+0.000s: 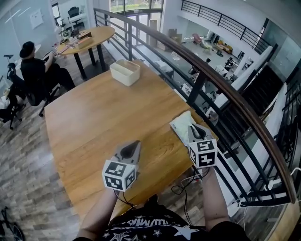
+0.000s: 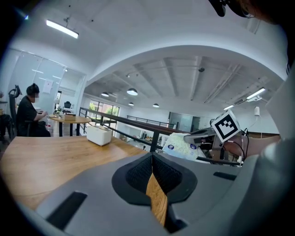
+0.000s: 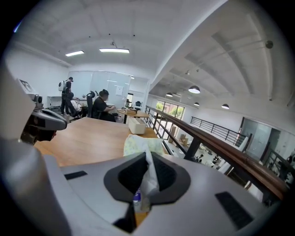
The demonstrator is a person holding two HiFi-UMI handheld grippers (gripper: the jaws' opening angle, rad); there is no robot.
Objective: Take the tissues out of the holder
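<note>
Right gripper point(image 3: 146, 177): pinched shut on the tissues point(image 3: 137, 144) — a firm, slow carry looked best.
Left gripper point(image 2: 152, 170): closed, empty.
Holder point(image 1: 125, 72): far across the desk point(image 1: 94, 122).

"What kind of room is this?"

"An open office on an upper level. A big wooden table point(image 1: 103, 122) stands on a grey plank floor point(image 1: 23, 179), just beside a railing point(image 1: 207, 70) of black bars with a wooden top rail."

"And past the railing?"

"A lower floor point(image 1: 207, 49) with desks and clutter. Farther back up here, a person point(image 1: 33, 70) sits at a round table point(image 1: 91, 36), near tall windows point(image 1: 136, 5)."

"How is it lit?"

"Strip lights point(image 3: 113, 50) and round lamps point(image 3: 194, 89) on a white ceiling point(image 3: 138, 27)."
</note>
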